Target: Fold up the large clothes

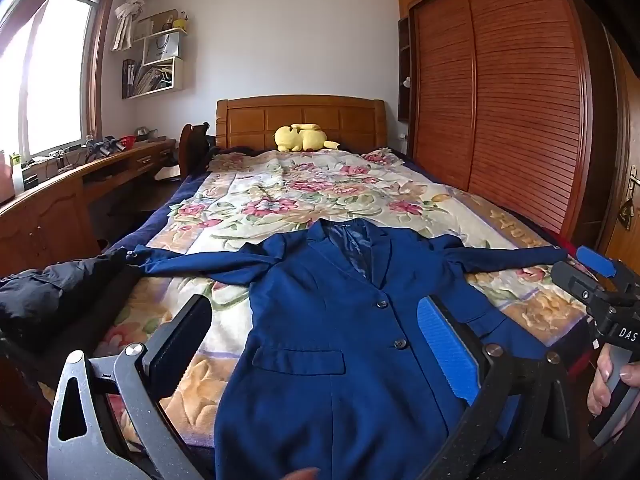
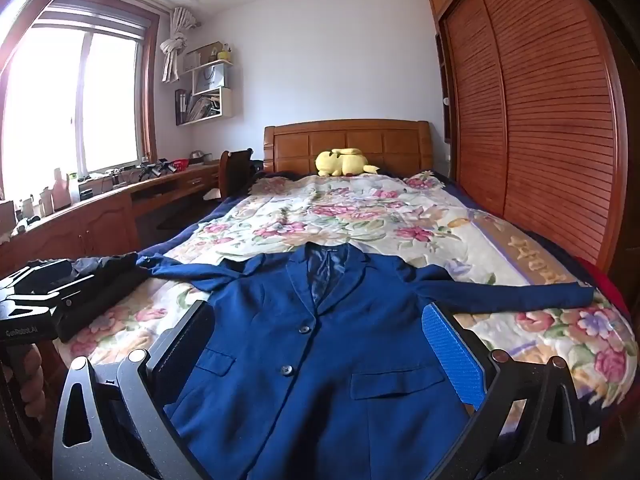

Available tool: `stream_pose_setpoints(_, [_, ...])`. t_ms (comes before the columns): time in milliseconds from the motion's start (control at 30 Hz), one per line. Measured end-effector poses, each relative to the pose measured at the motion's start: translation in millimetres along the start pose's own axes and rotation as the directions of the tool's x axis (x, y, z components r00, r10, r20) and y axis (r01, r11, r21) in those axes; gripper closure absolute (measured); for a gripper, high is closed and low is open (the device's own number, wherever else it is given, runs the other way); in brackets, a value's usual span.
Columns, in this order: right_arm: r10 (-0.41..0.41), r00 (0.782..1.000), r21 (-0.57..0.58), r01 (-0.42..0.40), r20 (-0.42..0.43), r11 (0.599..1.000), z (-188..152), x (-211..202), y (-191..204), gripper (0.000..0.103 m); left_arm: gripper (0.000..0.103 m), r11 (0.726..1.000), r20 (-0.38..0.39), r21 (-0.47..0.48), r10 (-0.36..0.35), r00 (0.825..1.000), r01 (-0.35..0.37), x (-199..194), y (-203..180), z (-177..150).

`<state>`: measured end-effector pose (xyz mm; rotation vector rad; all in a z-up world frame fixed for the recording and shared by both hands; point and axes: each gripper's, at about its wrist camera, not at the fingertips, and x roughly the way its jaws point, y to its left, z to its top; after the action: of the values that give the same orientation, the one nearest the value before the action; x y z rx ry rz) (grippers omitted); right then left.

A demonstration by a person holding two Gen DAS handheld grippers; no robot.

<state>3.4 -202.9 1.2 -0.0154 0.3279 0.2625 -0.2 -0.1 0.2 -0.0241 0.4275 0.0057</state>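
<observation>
Readable stuff, not much:

- "DAS" in white letters on black body of right gripper (image 1: 596,276), seen off to right of left gripper (image 1: 316,344); rest of word cut off by frame edge.
- "GenRobot.AI", small pale print, on dark housing of left gripper (image 2: 52,296), far left of right gripper (image 2: 320,356).
- White paper bag (image 1: 161,49) on wall shelf, far ahead and up-left, had dark lettering, too small to read.
- Blanket (image 2: 532,268) border, ahead-right, carried ornate gold script, couldn't make it out.
</observation>
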Motion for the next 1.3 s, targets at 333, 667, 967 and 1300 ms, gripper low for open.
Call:
stream_pose_setpoints(333, [0.005, 1.0, 0.01, -0.005, 0.002, 1.0, 0, -4, -1, 0.0, 0.0, 1.0, -0.005, -0.003, 0.006, 1.0, -0.006, -1, -1, 2])
stream_pose_setpoints(667, [0.004, 1.0, 0.022, -0.004, -0.002, 1.0, -1, -1, 0, 0.0, 0.0, 1.0, -0.003, -0.006, 0.005, 1.0, -0.005, -1, -1, 3])
stream_pose_setpoints(967, [0.008, 1.0, 0.03, -0.008, -0.004, 1.0, -1, -1, -1, 0.0, 0.0, 1.0, 0.002, -0.005, 0.004, 1.0, -0.004, -2, 1, 6])
stream_pose_setpoints(1300, [0.012, 1.0, 0.034, -0.012, -0.005, 0.999, -1, -1, -2, 0.0, 0.0, 1.0, 0.009, -0.004, 0.01, 1.0, -0.01, -10, 0, 9])
